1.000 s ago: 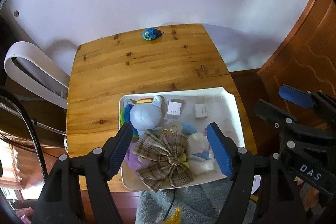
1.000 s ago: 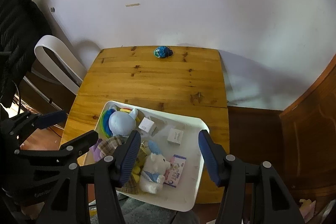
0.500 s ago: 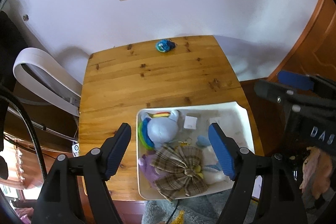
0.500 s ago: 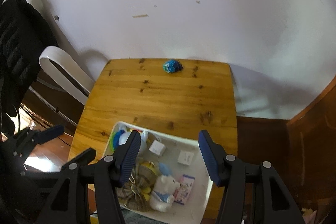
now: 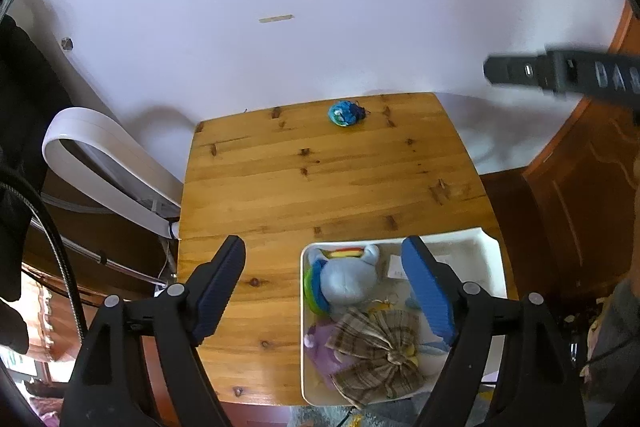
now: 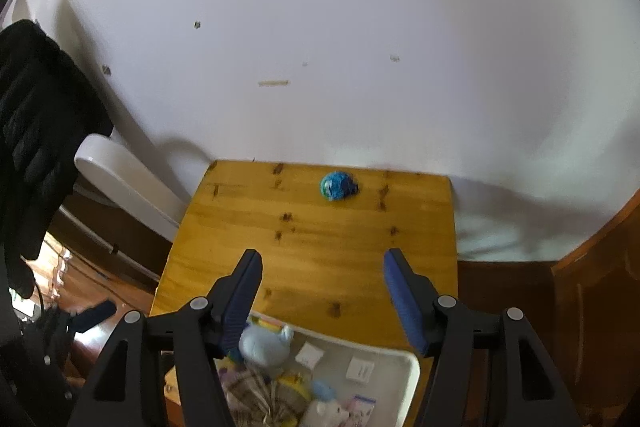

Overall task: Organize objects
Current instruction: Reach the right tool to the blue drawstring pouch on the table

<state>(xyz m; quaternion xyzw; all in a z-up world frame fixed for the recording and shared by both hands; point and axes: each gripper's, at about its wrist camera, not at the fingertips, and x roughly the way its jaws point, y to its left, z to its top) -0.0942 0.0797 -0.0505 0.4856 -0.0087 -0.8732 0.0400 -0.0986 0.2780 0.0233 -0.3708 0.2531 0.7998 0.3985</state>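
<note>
A white tray point(image 5: 490, 255) sits at the near right of the wooden table point(image 5: 320, 183). It holds a light-blue plush point(image 5: 348, 277), a plaid bow point(image 5: 378, 357), a purple toy point(image 5: 318, 345) and small white boxes. A blue-green ball point(image 5: 344, 113) lies at the table's far edge. My left gripper point(image 5: 326, 287) is open and empty above the tray's left side. My right gripper point(image 6: 322, 299) is open and empty, high over the table; the tray point(image 6: 406, 361), plush point(image 6: 266, 345) and ball point(image 6: 337, 186) show below it.
A white curved chair back point(image 5: 104, 163) stands left of the table. A white wall lies behind. Dark wood panelling point(image 5: 580, 187) is at the right. A black garment point(image 6: 36, 131) hangs at the left. The right gripper's body point(image 5: 560, 71) crosses the left wrist view's upper right.
Both grippers have risen and pulled back from the tray; it sits lower and smaller in both views. The left gripper shifted left. Both stayed open and empty.
</note>
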